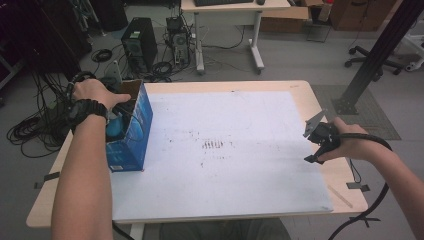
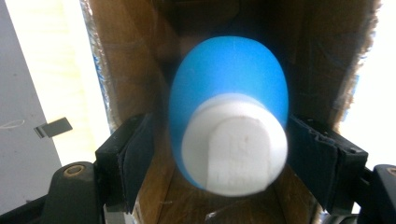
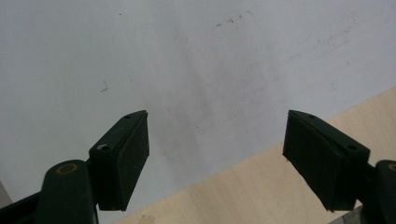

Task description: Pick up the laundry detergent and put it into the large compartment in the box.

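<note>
The left forearm is reaching forward along the tabletop's left edge, its hand wearing a black wrist strap and gripping the left gripper near the far left corner. Its jaws are pointing down, standing on either side of a blue bottle, right against it. The right hand is holding the right gripper over the tabletop's right edge, jaws spread wide apart with nothing between them, cable trailing back beside the forearm.
</note>
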Demonstrator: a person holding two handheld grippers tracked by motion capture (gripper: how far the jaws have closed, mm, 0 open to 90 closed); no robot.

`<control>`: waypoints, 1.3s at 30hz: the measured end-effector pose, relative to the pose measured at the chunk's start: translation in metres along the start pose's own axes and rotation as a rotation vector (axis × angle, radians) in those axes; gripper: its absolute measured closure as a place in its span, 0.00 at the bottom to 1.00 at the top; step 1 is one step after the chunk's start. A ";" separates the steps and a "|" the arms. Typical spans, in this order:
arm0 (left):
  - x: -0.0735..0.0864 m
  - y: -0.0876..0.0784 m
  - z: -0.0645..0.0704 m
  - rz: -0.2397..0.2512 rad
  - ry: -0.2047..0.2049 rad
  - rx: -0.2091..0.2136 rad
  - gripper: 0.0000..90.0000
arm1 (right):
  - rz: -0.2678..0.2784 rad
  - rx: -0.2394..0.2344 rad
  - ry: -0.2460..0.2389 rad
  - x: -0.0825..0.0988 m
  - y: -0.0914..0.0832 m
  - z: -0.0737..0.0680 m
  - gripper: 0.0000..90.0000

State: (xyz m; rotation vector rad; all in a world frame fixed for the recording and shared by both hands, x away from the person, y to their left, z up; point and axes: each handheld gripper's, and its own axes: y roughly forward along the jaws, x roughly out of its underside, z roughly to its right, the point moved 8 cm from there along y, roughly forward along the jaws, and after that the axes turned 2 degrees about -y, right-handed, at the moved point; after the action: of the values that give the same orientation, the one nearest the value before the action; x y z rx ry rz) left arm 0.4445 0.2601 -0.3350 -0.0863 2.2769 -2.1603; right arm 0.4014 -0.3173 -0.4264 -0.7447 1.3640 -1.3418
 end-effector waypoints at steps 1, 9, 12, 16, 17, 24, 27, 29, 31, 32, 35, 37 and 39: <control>0.000 -0.001 0.000 0.001 0.001 -0.003 0.28 | -0.001 0.001 0.000 0.000 0.000 0.000 0.25; 0.001 -0.013 0.000 0.020 0.003 -0.014 0.27 | 0.000 0.003 -0.002 -0.001 -0.002 0.000 0.25; 0.001 -0.016 0.000 0.024 0.006 -0.013 0.26 | 0.000 0.003 -0.001 -0.001 -0.003 -0.001 0.25; 0.003 -0.026 0.001 0.038 0.004 -0.019 0.25 | 0.001 0.003 -0.001 -0.001 -0.003 -0.001 0.25; 0.003 -0.027 0.001 0.042 0.005 -0.022 0.25 | 0.002 0.004 -0.002 -0.001 -0.003 -0.001 0.25; 0.003 -0.039 0.003 0.063 0.011 -0.023 0.24 | 0.002 0.006 -0.004 -0.002 -0.005 -0.001 0.25; 0.003 -0.047 0.005 0.075 0.020 -0.025 0.23 | 0.002 0.006 -0.002 -0.002 -0.005 -0.001 0.25; 0.004 -0.051 0.005 0.081 0.025 -0.028 0.23 | 0.002 0.008 -0.005 -0.001 -0.006 -0.001 0.25; 0.004 -0.052 0.005 0.084 0.025 -0.029 0.23 | 0.002 0.008 -0.004 -0.002 -0.006 -0.001 0.25; 0.005 -0.056 0.006 0.088 0.031 -0.036 0.23 | 0.002 0.007 -0.003 -0.002 -0.006 -0.001 0.25; 0.006 -0.063 0.008 0.100 0.042 -0.046 0.23 | 0.003 0.010 -0.004 -0.002 -0.007 -0.001 0.25; 0.007 -0.068 0.011 0.103 0.052 -0.053 0.23 | 0.004 0.010 -0.003 -0.002 -0.008 -0.001 0.25; 0.007 -0.070 0.012 0.108 0.056 -0.054 0.22 | 0.002 0.011 -0.004 -0.003 -0.008 -0.001 0.25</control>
State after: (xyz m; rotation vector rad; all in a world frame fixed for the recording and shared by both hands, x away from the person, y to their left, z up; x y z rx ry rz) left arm 0.4407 0.2440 -0.2657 0.0966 2.3112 -2.0751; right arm 0.3995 -0.3161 -0.4183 -0.7376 1.3526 -1.3447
